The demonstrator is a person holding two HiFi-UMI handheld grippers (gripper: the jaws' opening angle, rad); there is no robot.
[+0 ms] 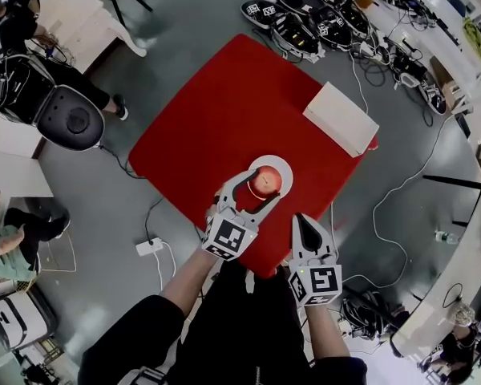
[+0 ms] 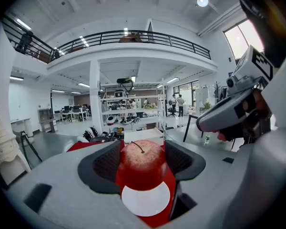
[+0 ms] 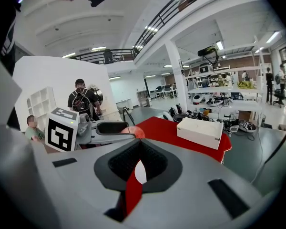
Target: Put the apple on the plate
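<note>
1. Left gripper grips the apple stem-up, its jaws spread wide with the pads on its sides, ready to set down.
2. Right gripper waits beside it, empty, jaws practically together, keeping clear.
3. Plate lies directly under the apple; I cannot tell whether they touch.
4. Box sits well beyond.

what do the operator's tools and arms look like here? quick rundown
Left tool and right tool match: light grey moulded shells with black textured pads. Each carries a cube with black-and-white square markers at the back. No cables show on either. The person wears black sleeves that end near the elbows.
</note>
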